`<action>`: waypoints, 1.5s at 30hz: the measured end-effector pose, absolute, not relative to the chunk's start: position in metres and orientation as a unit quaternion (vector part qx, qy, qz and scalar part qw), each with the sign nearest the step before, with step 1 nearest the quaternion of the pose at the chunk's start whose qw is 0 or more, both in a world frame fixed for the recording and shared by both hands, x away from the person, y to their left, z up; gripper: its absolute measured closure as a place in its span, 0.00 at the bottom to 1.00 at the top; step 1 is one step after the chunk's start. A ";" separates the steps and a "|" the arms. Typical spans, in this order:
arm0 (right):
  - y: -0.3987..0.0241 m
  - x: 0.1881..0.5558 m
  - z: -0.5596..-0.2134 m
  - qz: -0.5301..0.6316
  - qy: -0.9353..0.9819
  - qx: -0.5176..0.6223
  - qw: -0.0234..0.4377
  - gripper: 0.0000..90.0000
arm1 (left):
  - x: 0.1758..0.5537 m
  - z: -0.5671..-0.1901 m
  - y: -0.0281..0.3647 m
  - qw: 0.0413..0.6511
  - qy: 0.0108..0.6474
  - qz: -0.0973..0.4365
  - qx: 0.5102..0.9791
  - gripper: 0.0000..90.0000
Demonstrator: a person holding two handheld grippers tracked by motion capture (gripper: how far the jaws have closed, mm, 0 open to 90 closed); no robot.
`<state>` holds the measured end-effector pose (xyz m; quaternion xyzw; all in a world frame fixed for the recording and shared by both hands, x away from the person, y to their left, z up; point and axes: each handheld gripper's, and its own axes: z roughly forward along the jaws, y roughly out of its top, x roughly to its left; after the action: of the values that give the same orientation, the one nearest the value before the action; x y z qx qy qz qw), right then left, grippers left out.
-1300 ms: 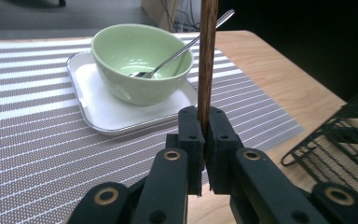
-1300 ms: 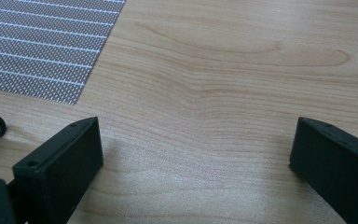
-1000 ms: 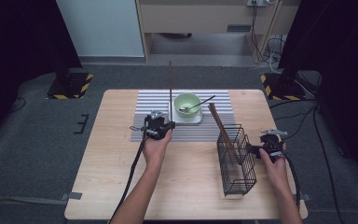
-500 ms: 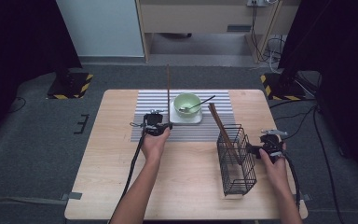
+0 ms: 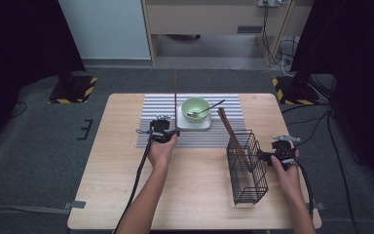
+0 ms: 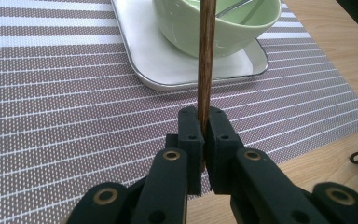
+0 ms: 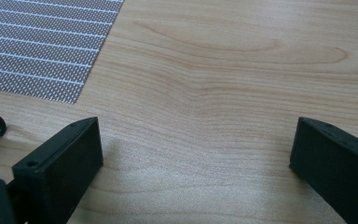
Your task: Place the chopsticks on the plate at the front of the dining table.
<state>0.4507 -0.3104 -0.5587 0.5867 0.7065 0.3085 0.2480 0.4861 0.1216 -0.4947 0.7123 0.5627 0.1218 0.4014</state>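
Left gripper: its two black jaws are pressed together on a brown wooden chopstick.
Chopstick: it rises straight up from between the jaws and leaves the picture at the top edge.
Bowl: pale green, directly beyond the jaws, behind the chopstick, with a metal utensil inside.
Tray: white, with a rounded corner, under the bowl.
Placemat: striped, woven, below the jaws and to their left.
Table: light wood, to the right of the jaws.
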 end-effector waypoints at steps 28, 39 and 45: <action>-0.310 0.450 -0.559 0.309 0.707 0.586 0.248 0.03 | 0.478 -0.506 0.096 0.359 0.597 0.223 0.682 0.95; -0.310 0.450 -0.559 0.309 0.707 0.586 0.248 0.03 | 0.479 -0.510 0.094 0.365 0.596 0.212 0.683 0.95; -0.310 0.450 -0.559 0.309 0.707 0.586 0.248 0.03 | 0.478 -0.509 0.094 0.366 0.593 0.210 0.686 0.95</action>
<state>0.4501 -0.3103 -0.5587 0.5857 0.7074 0.3085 0.2476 0.4783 0.0936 -0.5093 0.6859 0.5931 0.2101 0.3656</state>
